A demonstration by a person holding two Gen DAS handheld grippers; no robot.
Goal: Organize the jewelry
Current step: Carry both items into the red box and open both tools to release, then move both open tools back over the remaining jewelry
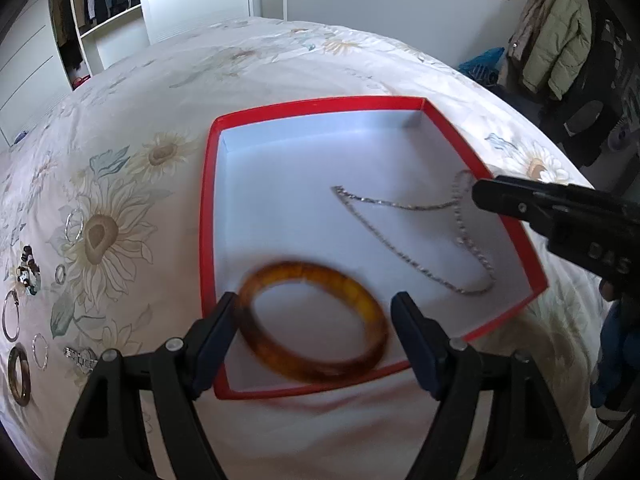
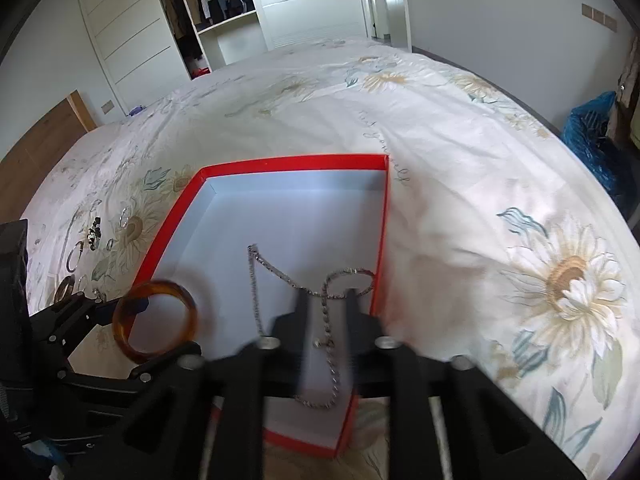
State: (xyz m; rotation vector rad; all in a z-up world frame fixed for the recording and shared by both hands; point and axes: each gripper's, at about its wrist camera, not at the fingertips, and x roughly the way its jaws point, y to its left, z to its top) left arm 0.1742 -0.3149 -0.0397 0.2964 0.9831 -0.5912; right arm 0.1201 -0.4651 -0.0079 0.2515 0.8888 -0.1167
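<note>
A red box (image 1: 208, 216) with a white inside lies open on the bed; it also shows in the right wrist view (image 2: 382, 216). A silver chain necklace (image 1: 404, 205) lies in it (image 2: 276, 270). An amber bangle (image 1: 312, 324) is blurred in mid-air between the open fingers of my left gripper (image 1: 316, 316), over the box's near edge, touching neither pad; it also shows in the right wrist view (image 2: 154, 322). My right gripper (image 2: 326, 296) is open over the necklace at the box's right side, with the chain between its fingers but not clamped. It shows as a black tip (image 1: 500, 196) in the left wrist view.
Several loose pieces lie on the floral bedspread left of the box: a dark bangle (image 1: 18, 374), silver rings (image 1: 74, 220), a bead bracelet (image 1: 30, 274), a metal bangle (image 1: 10, 314). A wardrobe (image 2: 208, 4) stands behind, coats (image 1: 556, 32) hang at right.
</note>
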